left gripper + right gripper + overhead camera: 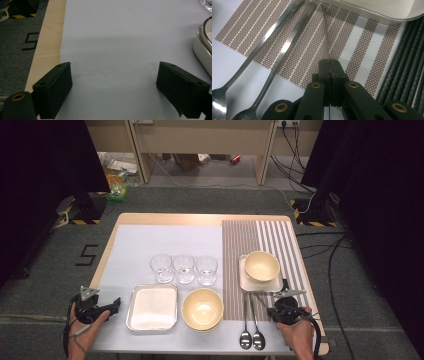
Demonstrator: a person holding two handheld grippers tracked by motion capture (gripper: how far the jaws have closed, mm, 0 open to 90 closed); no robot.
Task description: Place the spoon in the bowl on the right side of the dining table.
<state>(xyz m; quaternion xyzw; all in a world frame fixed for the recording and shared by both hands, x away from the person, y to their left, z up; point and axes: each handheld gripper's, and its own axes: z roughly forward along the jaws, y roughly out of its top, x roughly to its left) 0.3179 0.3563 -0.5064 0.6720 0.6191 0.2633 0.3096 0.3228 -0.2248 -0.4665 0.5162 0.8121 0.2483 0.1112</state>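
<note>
My right gripper (330, 63) is shut on a thin metal utensil (325, 32), seen edge-on, whose far end reaches the rim of the square plate (372, 12). It hovers over the brown striped placemat (294, 50) at the table's front right (280, 307). Two spoons (262, 47) lie side by side just left of it, their bowls toward the front edge (251, 337). My left gripper (113, 87) stands open with nothing between its jaws, low over the pale blue mat (120, 37) at the front left (107, 307).
A metal tray (152, 307) and a cream bowl (202, 309) sit at the front middle, with three glasses (184, 268) in a row behind them. A second cream bowl (261, 266) rests on the square plate (247, 282). The tray's corner (202, 45) lies right of my left gripper.
</note>
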